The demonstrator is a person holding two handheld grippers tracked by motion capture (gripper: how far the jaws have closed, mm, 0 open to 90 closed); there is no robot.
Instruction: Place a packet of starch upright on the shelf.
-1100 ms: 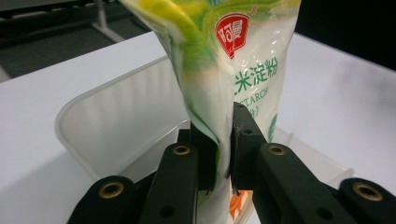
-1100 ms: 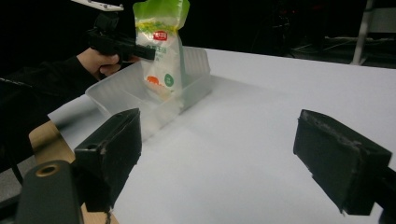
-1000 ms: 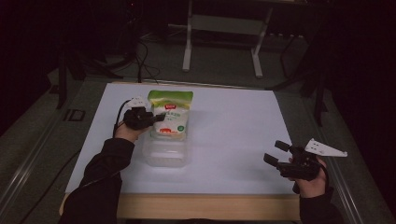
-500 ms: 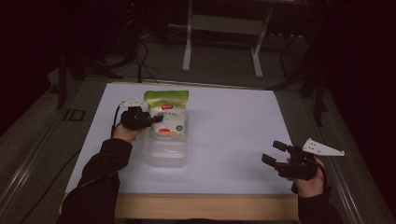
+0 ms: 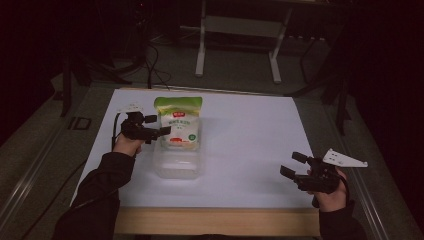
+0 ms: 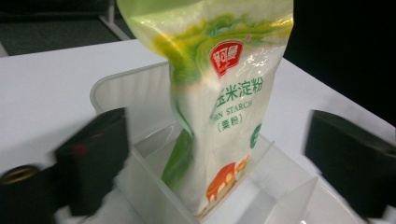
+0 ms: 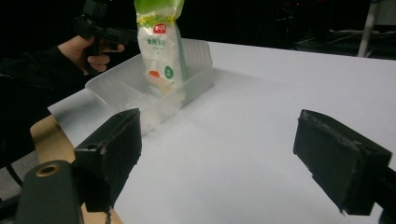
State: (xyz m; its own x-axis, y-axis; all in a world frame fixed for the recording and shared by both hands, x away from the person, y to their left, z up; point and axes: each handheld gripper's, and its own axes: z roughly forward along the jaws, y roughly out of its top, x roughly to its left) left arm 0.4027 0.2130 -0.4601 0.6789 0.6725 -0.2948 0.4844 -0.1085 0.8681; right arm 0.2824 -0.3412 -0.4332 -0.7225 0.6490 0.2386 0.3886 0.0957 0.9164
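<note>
Left gripper view: corn starch bag [image 6: 219, 112] stands upright in the far compartment of the clear bin [image 6: 140, 93]. Left gripper [image 6: 219, 154], jaws just opened, has released it. Right gripper [image 5: 300, 172] idles open, well apart from the bin. Placement judged complete; withdrawal remains.

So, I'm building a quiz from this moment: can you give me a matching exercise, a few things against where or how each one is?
Things:
1. corn starch bag
2. clear plastic bin
3. left tongs
4. right tongs

States or places:
a. open over the bare white table, near its front right edge
b. open beside the bag, pads off it
c. standing upright at the far end of the bin
d. lying on the white table, holding the bag

The left tongs have just been opening, and the bag is not pressed between them.

Pairs: 1-c, 2-d, 3-b, 4-a
</note>
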